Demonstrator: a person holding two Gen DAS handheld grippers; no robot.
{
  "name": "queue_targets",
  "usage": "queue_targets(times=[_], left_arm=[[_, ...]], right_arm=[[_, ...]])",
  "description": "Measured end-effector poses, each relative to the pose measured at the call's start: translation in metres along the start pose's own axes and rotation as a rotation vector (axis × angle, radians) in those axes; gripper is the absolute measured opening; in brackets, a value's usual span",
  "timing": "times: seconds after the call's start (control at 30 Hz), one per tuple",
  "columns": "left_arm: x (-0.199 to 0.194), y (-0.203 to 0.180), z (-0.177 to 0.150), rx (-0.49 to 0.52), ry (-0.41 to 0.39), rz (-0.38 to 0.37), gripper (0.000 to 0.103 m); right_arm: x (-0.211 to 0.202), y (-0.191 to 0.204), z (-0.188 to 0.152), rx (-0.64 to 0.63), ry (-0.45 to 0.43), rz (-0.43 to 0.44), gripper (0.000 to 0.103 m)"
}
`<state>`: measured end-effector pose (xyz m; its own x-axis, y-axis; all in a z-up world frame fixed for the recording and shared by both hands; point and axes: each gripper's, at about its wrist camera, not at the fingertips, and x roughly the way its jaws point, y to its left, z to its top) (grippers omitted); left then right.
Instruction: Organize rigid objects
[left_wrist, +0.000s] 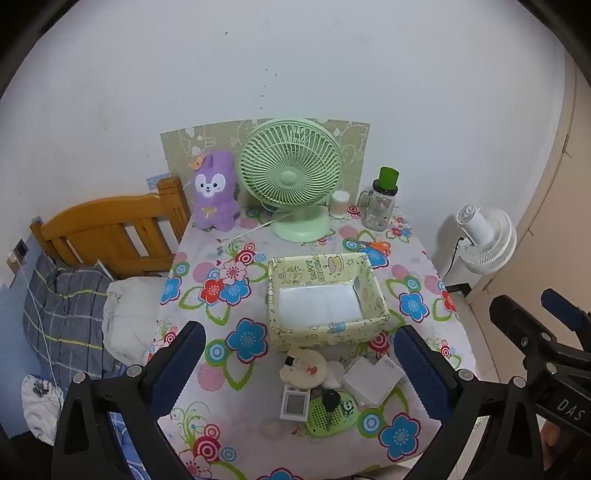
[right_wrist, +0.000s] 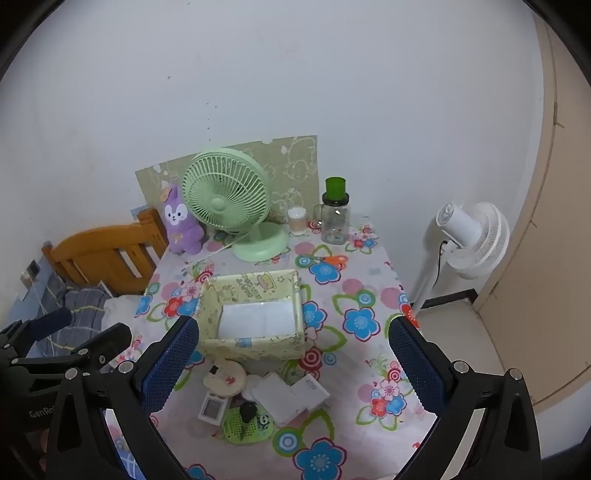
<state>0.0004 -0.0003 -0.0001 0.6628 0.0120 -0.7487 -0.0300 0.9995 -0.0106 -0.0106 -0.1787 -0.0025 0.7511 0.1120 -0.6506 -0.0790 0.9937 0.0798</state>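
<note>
Left wrist view: the left gripper (left_wrist: 299, 373) hangs over the near edge of the flowered tablecloth (left_wrist: 236, 435), its jaws wide apart and holding nothing. Between them lies a cluster of small objects — a round cream compact (left_wrist: 303, 369), a small white digital display (left_wrist: 294, 403), a green perforated disc (left_wrist: 332, 413) with a black key (left_wrist: 330, 400) on it, and a white charger block (left_wrist: 375, 378). Just beyond stands the yellow patterned box (left_wrist: 325, 332), white-lined. Far back are a green desk fan (left_wrist: 291, 173), a purple plush rabbit (left_wrist: 214, 192), a glass jar (left_wrist: 378, 208) and orange scissors (left_wrist: 373, 245).

Right wrist view: the right gripper (right_wrist: 293, 363) is likewise spread and empty. The same cluster sits near-left of centre, the box (right_wrist: 255, 347) just behind it. A white standing fan (right_wrist: 469, 240) is at the right — plugged in, perhaps.
</note>
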Motion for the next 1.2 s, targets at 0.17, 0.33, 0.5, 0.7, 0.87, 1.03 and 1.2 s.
queue_targets(times=[0.17,0.33,0.5,0.7,0.87,1.03,1.2], left_arm=[[-0.001,-0.001,0.002,-0.002,0.003,-0.008,0.103],[0.003,-0.003,-0.004,-0.021,-0.019,-0.023,0.103],[-0.001,-0.004,-0.006,-0.013,-0.038,-0.014,0.103],[-0.006,0.002,0.001,-0.02,-0.045,-0.033,0.103],[-0.004,0.003,0.002,-0.035,-0.041,-0.048,0.103],[-0.005,-0.001,-0.002,-0.02,-0.051,-0.025,0.102],[-0.005,-0.005,-0.004,-0.019,-0.057,-0.019,0.102]], right_arm=[[-0.002,0.002,0.004,-0.013,-0.015,-0.021,0.103],[-0.004,-0.003,0.0,0.0,-0.036,-0.023,0.103],[-0.005,-0.003,0.001,-0.001,-0.04,-0.03,0.103],[-0.01,-0.002,-0.001,0.004,-0.052,-0.042,0.103],[-0.009,-0.006,0.003,0.025,-0.053,-0.024,0.103],[-0.009,-0.005,0.005,0.016,-0.055,-0.033,0.103],[-0.009,-0.005,0.004,0.016,-0.055,-0.034,0.103]])
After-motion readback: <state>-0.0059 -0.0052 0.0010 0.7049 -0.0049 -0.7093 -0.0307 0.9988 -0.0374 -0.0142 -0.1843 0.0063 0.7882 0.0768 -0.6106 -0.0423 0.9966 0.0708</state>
